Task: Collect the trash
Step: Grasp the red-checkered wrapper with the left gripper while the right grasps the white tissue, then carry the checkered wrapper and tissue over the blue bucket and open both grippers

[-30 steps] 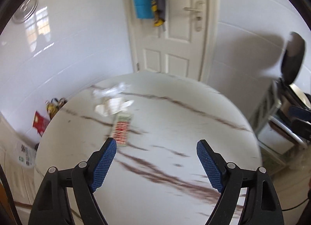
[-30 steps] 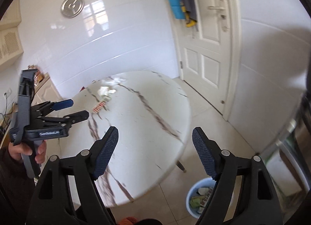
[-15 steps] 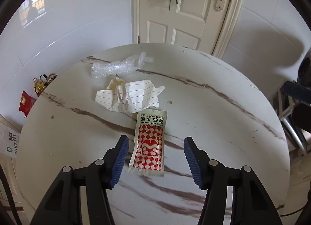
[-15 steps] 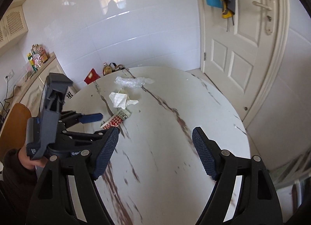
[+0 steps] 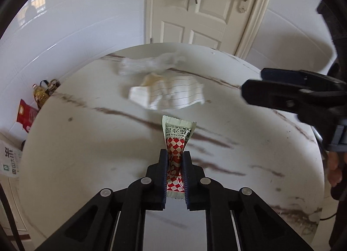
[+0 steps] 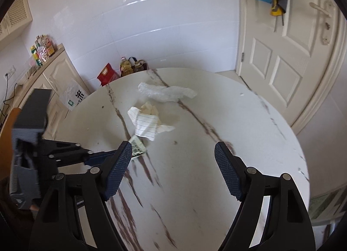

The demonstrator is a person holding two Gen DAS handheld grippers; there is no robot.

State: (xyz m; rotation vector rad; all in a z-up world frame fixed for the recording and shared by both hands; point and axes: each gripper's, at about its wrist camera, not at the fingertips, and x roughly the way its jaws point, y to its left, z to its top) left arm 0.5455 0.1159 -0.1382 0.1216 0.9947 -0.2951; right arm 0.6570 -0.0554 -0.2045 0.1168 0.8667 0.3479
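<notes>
Three pieces of trash are lying on the round marble table [image 5: 86,164]: a red-and-white checked sachet [image 5: 176,142], a crumpled sheet of lined paper [image 5: 173,95] just beyond it, and a clear plastic wrapper [image 5: 149,64] farther back, near the far edge. The left gripper [image 5: 175,162] is closing its jaws on the sachet, the blue pads pressing its middle so that it is pinching narrow between them. The right gripper [image 6: 173,157] is hovering over the table with its jaws standing wide apart and nothing between them, the paper lying just ahead of its left finger.
</notes>
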